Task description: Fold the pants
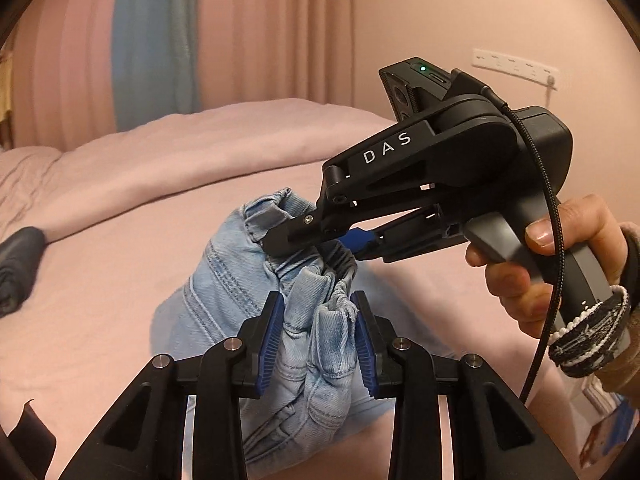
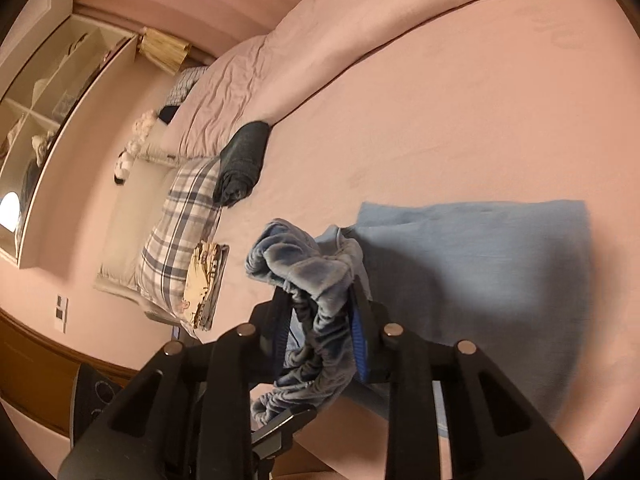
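Light blue denim pants lie partly on a pink bed, with one end lifted. My left gripper is shut on a bunched fold of the pants near the waistband. My right gripper comes in from the right just above it and is shut on the gathered waistband. In the right wrist view the right gripper pinches the bunched grey-blue waistband, and the rest of the pants lies flat on the bed to the right.
The pink bedsheet fills most of both views. A dark folded garment lies near a plaid pillow at the bed's head; it also shows in the left wrist view. A folded duvet lies behind.
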